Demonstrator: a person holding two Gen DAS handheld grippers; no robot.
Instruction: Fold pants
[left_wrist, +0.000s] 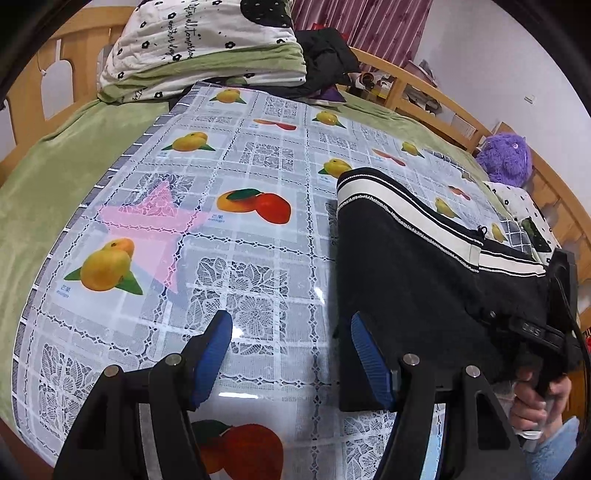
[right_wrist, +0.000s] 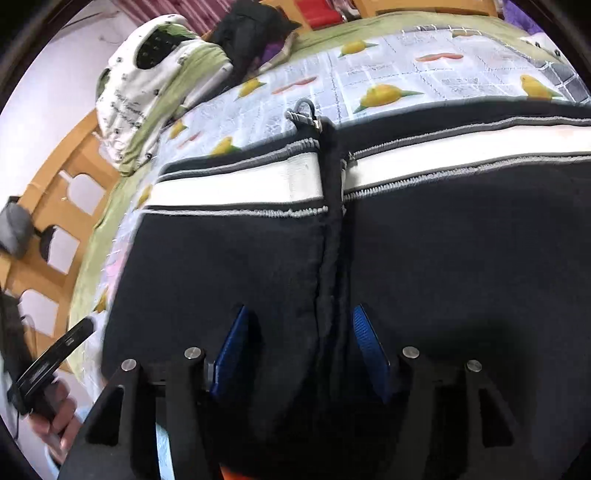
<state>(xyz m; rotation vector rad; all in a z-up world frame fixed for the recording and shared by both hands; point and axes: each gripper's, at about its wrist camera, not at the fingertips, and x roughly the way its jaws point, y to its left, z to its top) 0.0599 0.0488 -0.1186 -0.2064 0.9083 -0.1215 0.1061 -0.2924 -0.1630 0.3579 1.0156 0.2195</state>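
Observation:
The black pants (left_wrist: 424, 280) with a white side stripe lie folded on the fruit-print tablecloth (left_wrist: 236, 155), on the right in the left wrist view. My left gripper (left_wrist: 291, 362) is open over bare cloth, and its right blue pad (left_wrist: 369, 362) sits at the pants' left edge. In the right wrist view the pants (right_wrist: 229, 266) fill the frame. My right gripper (right_wrist: 301, 352) hangs open just above them, with a raised dark seam (right_wrist: 330, 266) running between its pads. A zipper pull (right_wrist: 306, 112) pokes out at the far edge by the white stripe (right_wrist: 236, 184).
The cloth covers a green bedspread (left_wrist: 55, 177) on a wooden-framed bed (left_wrist: 77, 55). A folded floral quilt (left_wrist: 199, 48) and dark clothes (left_wrist: 325, 55) sit at the far end. A purple plush toy (left_wrist: 506, 158) is at the right. A hand (left_wrist: 535, 402) holds the right gripper's handle.

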